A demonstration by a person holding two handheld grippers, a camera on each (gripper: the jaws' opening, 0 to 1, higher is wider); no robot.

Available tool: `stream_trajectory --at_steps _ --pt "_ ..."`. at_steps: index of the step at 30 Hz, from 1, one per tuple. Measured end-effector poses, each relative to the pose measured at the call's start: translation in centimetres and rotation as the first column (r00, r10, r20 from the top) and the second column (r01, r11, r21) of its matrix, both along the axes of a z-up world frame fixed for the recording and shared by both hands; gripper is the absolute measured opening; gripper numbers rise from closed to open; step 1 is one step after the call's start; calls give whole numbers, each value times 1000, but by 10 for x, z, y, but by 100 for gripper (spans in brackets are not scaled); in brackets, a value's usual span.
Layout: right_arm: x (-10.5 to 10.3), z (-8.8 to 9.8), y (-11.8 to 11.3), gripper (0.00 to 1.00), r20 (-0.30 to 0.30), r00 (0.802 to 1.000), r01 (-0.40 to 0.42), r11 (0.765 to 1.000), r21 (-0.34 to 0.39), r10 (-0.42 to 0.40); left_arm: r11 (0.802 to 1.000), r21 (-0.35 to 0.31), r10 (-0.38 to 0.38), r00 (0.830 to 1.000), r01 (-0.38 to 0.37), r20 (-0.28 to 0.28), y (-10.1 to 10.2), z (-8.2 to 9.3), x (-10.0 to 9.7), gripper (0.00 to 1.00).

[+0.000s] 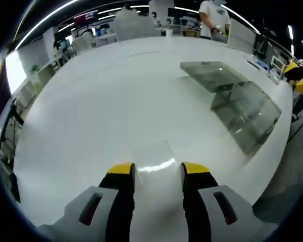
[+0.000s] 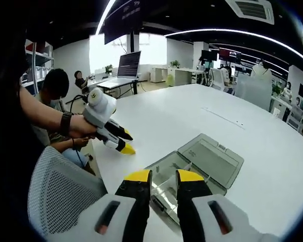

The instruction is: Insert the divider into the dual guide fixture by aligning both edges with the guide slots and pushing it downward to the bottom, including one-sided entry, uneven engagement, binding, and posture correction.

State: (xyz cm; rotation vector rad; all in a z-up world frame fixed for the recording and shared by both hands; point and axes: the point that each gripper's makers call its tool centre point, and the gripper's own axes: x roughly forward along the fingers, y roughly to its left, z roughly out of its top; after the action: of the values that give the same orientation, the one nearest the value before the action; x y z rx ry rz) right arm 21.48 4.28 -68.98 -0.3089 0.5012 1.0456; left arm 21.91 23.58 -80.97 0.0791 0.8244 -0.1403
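Note:
A clear plastic box (image 1: 247, 108) lies open on the white table (image 1: 116, 101), its flat lid (image 1: 212, 74) folded out toward the far side. My left gripper (image 1: 159, 169) hovers over bare table left of the box, open, with nothing between its yellow-tipped fingers. In the right gripper view the same box (image 2: 166, 162) sits just beyond my right gripper (image 2: 164, 176), which is open and holds nothing; the lid (image 2: 212, 159) lies to the right. A hand holds the left gripper (image 2: 125, 142) above the table's left edge. I cannot make out a divider inside the box.
A grey mesh chair back (image 2: 65, 196) stands at the table's near left edge. A person (image 2: 53, 96) sits behind the hand. Another person in a white shirt (image 1: 214, 17) stands past the far end. Desks and monitors line the room beyond.

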Motion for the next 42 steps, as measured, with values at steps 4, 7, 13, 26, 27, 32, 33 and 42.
stream_trajectory --at_steps 4,7,13,26,27,32,33,42 --pt "-1 -1 2 15 2 1000 -6 1000 -6 6 1000 -2 -2 1000 2 2 0 0 0 31" --pt "-3 -2 2 15 1 1000 -12 1000 -10 12 1000 -2 -7 1000 7 0 0 -1 0 31" --pt "-2 -1 2 14 5 1000 -13 1000 -12 13 1000 -8 -2 1000 2 -8 -1 0 -2 30" --pt "-5 -3 10 14 1 999 -48 999 -22 48 999 -19 -39 999 40 21 -10 9 -6 30" --pt "-5 -4 10 14 0 999 -49 999 -22 49 999 -19 -42 999 42 22 -11 10 -6 30" --pt "-4 -3 16 14 -8 998 -57 998 -6 57 997 -29 -74 996 76 46 -19 16 -6 30" --pt "-4 -2 17 14 -8 998 -59 998 -5 59 996 -29 -83 995 84 51 -21 18 -6 30" --pt "-5 -1 24 16 -20 998 -67 998 10 67 990 -17 -139 986 142 93 -34 34 -5 30"
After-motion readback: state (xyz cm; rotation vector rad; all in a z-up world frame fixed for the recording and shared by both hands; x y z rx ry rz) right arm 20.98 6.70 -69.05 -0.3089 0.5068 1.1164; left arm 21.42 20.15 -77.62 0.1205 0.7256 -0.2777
